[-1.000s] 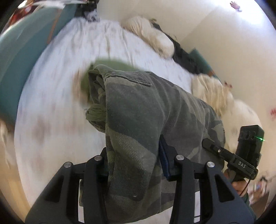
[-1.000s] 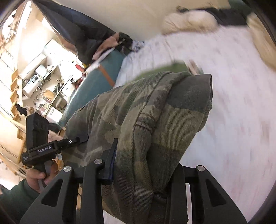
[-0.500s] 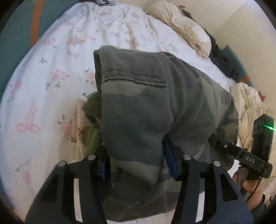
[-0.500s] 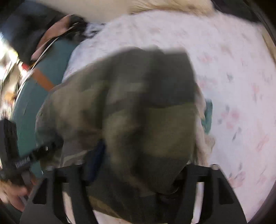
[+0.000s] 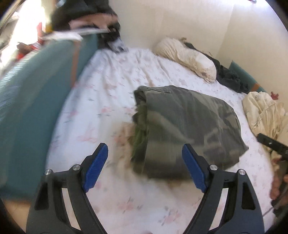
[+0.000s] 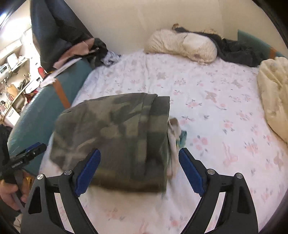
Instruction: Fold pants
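Cream walls [image 6: 162,16] close in a bed [image 6: 207,100] covered with a white sheet printed with pink flowers, bordered by a teal padded edge [image 6: 43,109] with a brown strap. A fluffy cream pillow [image 6: 181,45] lies at the far end beside dark clothing [image 6: 239,51], and a pale crumpled blanket [image 6: 273,93] sits at the right.

On the sheet lie the camouflage pants [image 6: 117,136], folded into a thick, roughly rectangular bundle. Seen from the right wrist, its long axis runs left to right, with the stacked fold edges facing right, where a scrap of white and teal fabric [image 6: 177,133] peeks out from beneath.

The right gripper [image 6: 138,167] has its blue-padded fingers [image 6: 88,171] spreading wide, jaws opening; the bundle's near edge lies between them, but the pads do not press on it. The left gripper [image 5: 144,166] is likewise opening, fingers [image 5: 96,165] spread; the pants' near corner lies just beyond and between the tips, untouched.

A hand [image 6: 9,194] grips the left tool's handle, whose white lettering is too small and blurred to read.
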